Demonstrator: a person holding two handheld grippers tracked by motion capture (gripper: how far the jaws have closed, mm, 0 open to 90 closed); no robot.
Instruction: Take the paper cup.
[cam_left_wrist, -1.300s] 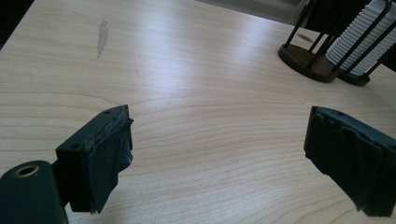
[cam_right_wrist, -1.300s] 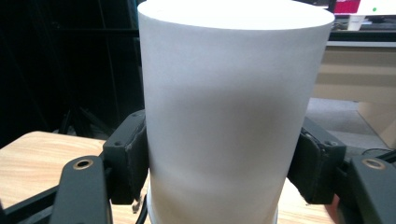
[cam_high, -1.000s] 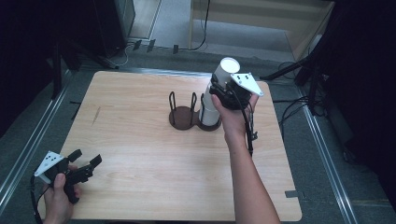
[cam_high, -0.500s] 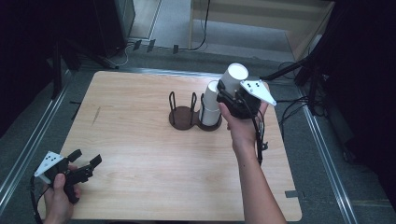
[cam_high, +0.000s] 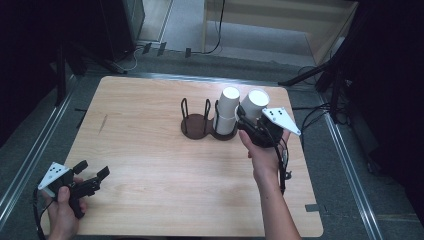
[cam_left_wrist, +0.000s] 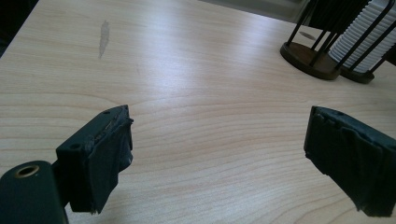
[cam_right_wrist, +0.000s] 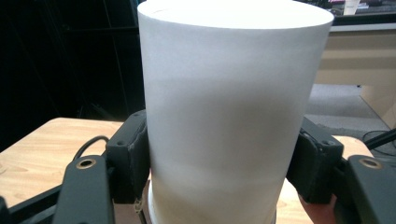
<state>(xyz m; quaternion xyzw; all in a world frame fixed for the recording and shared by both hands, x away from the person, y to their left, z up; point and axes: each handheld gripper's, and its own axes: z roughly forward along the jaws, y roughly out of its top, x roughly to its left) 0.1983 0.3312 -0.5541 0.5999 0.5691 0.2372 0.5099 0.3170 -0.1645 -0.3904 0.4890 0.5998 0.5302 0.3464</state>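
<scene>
Wood table (cam_high: 150, 150); R tool (cam_high: 251, 123) grips plain white cup (cam_high: 255, 102), no print; L tool (cam_high: 92, 180) open.

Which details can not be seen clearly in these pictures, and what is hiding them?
- Lower rim of the white paper cup clamped in the right gripper: cut off by the bottom edge in the right gripper view.
- Number of cups in the white ribbed stack in the dark wire holder: too small in the high view; cut by the edge in the left gripper view.
- Table beneath the held cup: covered by the cup and jaws.
</scene>
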